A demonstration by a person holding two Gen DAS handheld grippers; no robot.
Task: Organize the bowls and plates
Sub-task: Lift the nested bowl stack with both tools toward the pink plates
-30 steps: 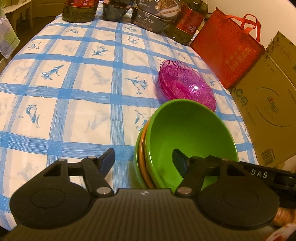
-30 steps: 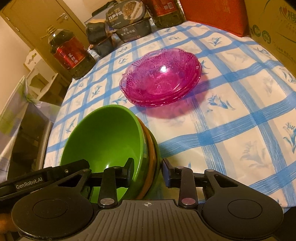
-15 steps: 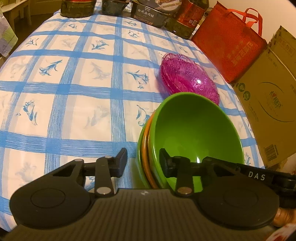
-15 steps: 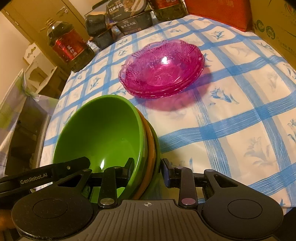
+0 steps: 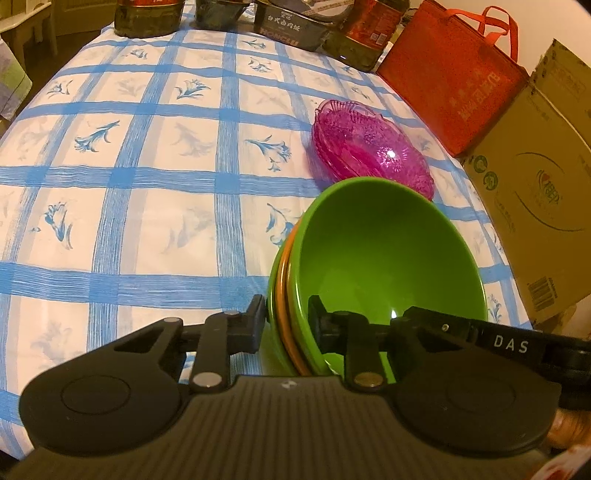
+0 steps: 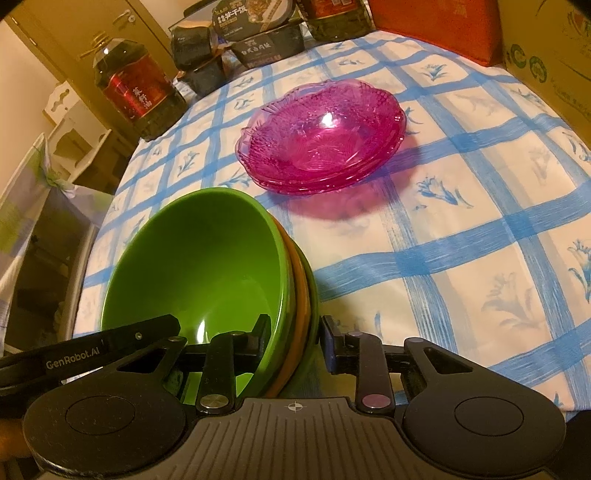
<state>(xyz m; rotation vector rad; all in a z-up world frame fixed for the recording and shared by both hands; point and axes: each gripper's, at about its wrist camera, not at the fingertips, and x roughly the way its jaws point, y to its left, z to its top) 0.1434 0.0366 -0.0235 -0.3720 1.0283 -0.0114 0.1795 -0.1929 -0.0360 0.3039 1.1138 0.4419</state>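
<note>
Where nested, green bowl point(image 5: 388, 258) inside orange bowl point(image 5: 285, 295), pink plates point(image 6: 325, 147) stacked

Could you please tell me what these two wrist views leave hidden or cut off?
- Bowl stack: its base and near wall, both views, hidden by the left gripper and right gripper.
- Pink plates: count unclear, rims overlap.
- Oil bottle: top cut off, left view.
- Cardboard box: cropped, both views.

a home dining spot: a counter under a blue-checked flowered cloth point(image 5: 155, 177), big bottles of cooking oil point(image 6: 138, 99), boxed ready meals point(image 6: 255, 22), a red shopping bag point(image 5: 454, 85), a cardboard box point(image 5: 532, 206), and a wooden cupboard point(image 6: 122, 22) behind.
</note>
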